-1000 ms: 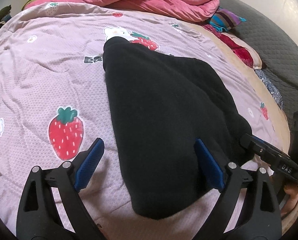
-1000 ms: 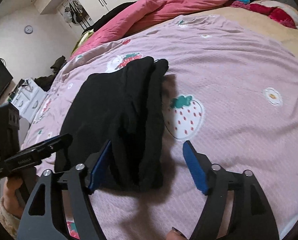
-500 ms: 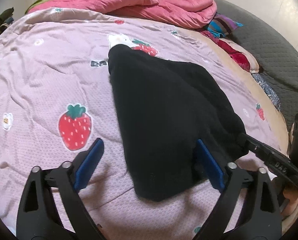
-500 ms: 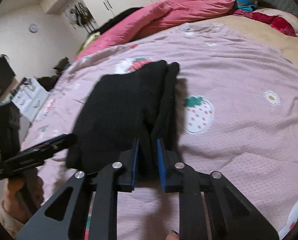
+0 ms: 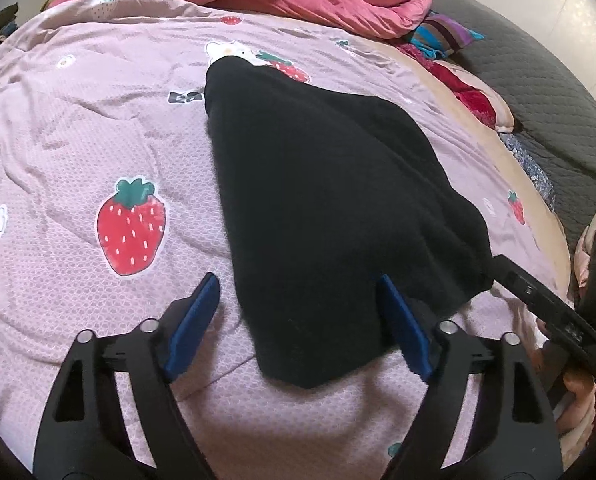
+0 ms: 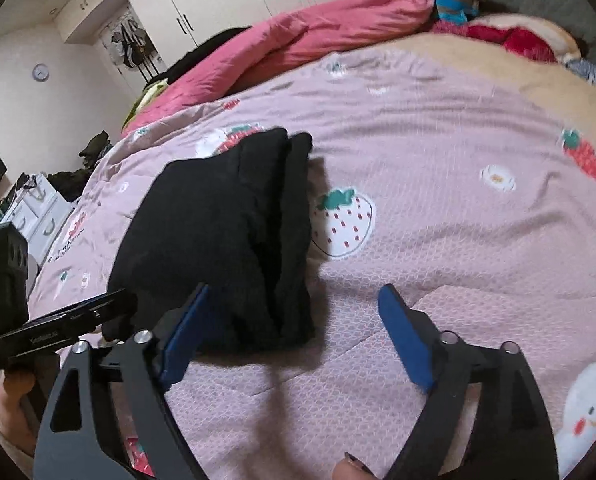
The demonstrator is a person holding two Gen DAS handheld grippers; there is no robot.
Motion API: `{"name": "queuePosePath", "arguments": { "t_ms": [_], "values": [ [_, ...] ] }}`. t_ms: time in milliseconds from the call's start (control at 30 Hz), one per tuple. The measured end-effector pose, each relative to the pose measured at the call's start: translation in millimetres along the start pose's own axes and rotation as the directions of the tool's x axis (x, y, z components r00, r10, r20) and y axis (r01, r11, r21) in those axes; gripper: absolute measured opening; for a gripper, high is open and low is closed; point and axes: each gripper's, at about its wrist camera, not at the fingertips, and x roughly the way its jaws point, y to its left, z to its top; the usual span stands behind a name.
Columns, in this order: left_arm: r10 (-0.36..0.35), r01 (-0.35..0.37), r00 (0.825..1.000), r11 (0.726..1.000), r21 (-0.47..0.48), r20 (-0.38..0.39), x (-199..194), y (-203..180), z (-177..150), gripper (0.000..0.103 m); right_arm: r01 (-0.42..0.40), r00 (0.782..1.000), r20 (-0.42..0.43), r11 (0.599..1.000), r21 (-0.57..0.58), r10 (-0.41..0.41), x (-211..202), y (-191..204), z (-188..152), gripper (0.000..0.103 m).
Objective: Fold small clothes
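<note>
The black garment point(image 5: 330, 216) lay folded on the pink strawberry bedspread point(image 5: 78, 152). The left gripper point(image 5: 298, 320) was spread wide around its near corner. The right gripper point(image 6: 294, 336) was wide apart too, holding nothing. To fold well, each should pinch one soft, thick corner evenly.

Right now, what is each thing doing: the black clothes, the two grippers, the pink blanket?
Black clothes: folded, lying flat on the bed sheet.
Left gripper: open, fingers either side of the clothes' near end.
Right gripper: open, holding nothing.
Pink blanket: bunched up at the far edge.
</note>
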Motion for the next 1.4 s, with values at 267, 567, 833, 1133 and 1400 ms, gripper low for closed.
{"name": "queuePosePath", "arguments": {
  "t_ms": [267,567,833,1133,1400],
  "values": [
    [0.005,-0.005,1.000,1.000,0.014,0.028,-17,-10,-5,0.090,0.059,0.995,0.086,0.997,-0.043,-0.055,-29,12,-2,0.099],
    [0.022,-0.024,0.996,0.999,0.027,0.085,-46,-18,-17,0.094,0.073,0.982,0.181,0.996,-0.059,-0.062,-67,22,-9,0.099],
    [0.019,-0.022,0.987,1.000,0.019,0.160,-79,-16,-48,0.094,0.097,0.969,0.242,0.982,-0.162,-0.056,-97,47,-35,0.099],
    [0.056,-0.054,0.978,0.998,-0.019,0.200,-94,-4,-92,0.094,0.151,0.954,0.289,0.959,-0.242,-0.077,-108,66,-76,0.099],
    [0.057,-0.055,0.976,0.998,-0.015,0.212,-99,2,-114,0.094,0.156,0.958,0.270,0.965,-0.211,-0.096,-100,58,-99,0.099]
  ]
}}
